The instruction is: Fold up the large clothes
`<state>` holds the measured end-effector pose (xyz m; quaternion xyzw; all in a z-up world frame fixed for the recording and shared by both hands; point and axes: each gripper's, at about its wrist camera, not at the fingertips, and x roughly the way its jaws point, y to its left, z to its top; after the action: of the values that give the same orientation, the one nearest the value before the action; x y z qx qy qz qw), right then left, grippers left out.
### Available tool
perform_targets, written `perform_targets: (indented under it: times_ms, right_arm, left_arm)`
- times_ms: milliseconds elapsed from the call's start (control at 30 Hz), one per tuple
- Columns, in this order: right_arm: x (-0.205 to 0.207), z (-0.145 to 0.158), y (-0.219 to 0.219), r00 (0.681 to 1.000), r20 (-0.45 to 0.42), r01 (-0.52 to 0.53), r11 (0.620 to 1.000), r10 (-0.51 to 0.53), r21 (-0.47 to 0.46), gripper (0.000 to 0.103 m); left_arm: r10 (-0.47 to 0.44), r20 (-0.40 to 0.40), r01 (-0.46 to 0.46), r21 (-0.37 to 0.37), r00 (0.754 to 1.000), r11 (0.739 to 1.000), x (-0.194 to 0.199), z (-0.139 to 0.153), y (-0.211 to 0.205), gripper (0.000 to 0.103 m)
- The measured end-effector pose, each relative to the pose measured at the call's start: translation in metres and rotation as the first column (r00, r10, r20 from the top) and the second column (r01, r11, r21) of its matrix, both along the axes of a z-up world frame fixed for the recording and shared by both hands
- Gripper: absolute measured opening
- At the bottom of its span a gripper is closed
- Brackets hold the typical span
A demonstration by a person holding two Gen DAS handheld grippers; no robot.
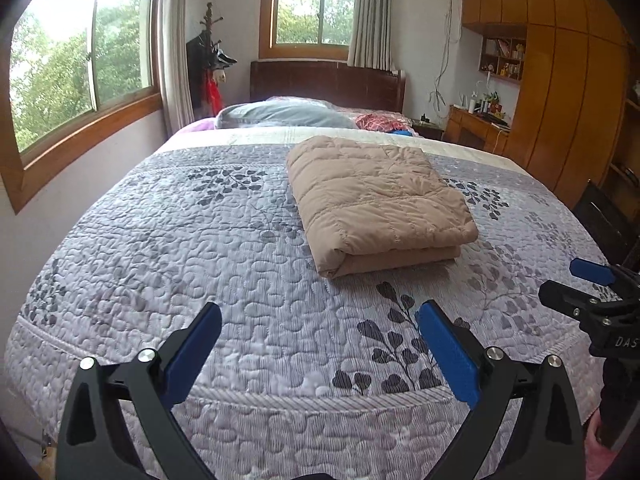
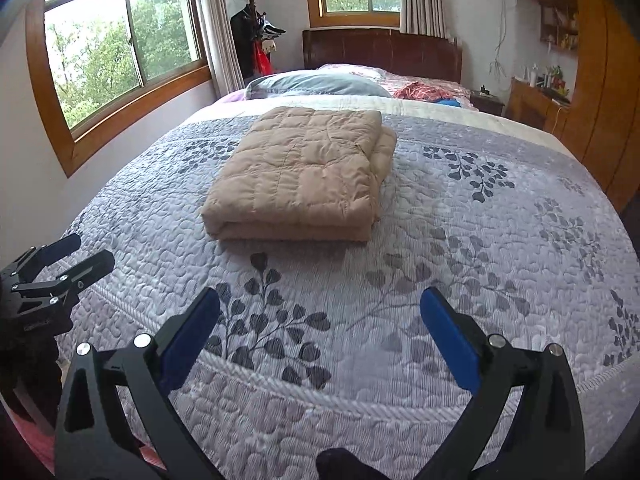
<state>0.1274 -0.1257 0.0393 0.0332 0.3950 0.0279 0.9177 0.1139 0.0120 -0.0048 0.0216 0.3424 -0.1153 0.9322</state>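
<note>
A tan quilted garment [image 1: 376,200] lies folded into a thick rectangle on the grey leaf-patterned bedspread [image 1: 180,248]; it also shows in the right wrist view [image 2: 300,176]. My left gripper [image 1: 320,316] is open and empty, held above the foot of the bed, short of the garment. My right gripper [image 2: 320,300] is open and empty, also near the foot edge, short of the garment. The right gripper appears at the right edge of the left wrist view [image 1: 576,284]; the left gripper appears at the left edge of the right wrist view [image 2: 80,256].
Pillows [image 1: 280,114] and a red patterned cloth [image 1: 380,122] lie near the dark headboard [image 1: 328,84]. Windows are on the left wall [image 1: 80,68]. A coat rack [image 1: 208,64] stands in the corner. A wooden wardrobe [image 1: 568,92] and desk [image 1: 476,128] are right.
</note>
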Motion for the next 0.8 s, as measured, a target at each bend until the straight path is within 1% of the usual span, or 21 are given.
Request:
perform_targets:
  times_ms: [133, 267, 800]
  right_arm:
    - [-0.005, 0.000, 0.000, 1.000, -0.004, 0.004, 1.000, -0.004, 0.011, 0.100]
    - [-0.011, -0.001, 0.000, 1.000, -0.003, 0.014, 1.000, -0.014, 0.013, 0.100]
    - [-0.012, -0.004, -0.002, 1.000, -0.013, 0.014, 1.000, -0.014, 0.017, 0.100]
  left_arm:
    - [0.007, 0.018, -0.007, 0.021, 1.000, 1.000, -0.011, 0.003, -0.001, 0.099]
    - [0.011, 0.016, -0.011, 0.026, 1.000, 1.000, -0.017, 0.003, 0.000, 0.099]
    - [0.009, 0.005, -0.009, 0.020, 1.000, 1.000, -0.020, 0.001, 0.000, 0.099]
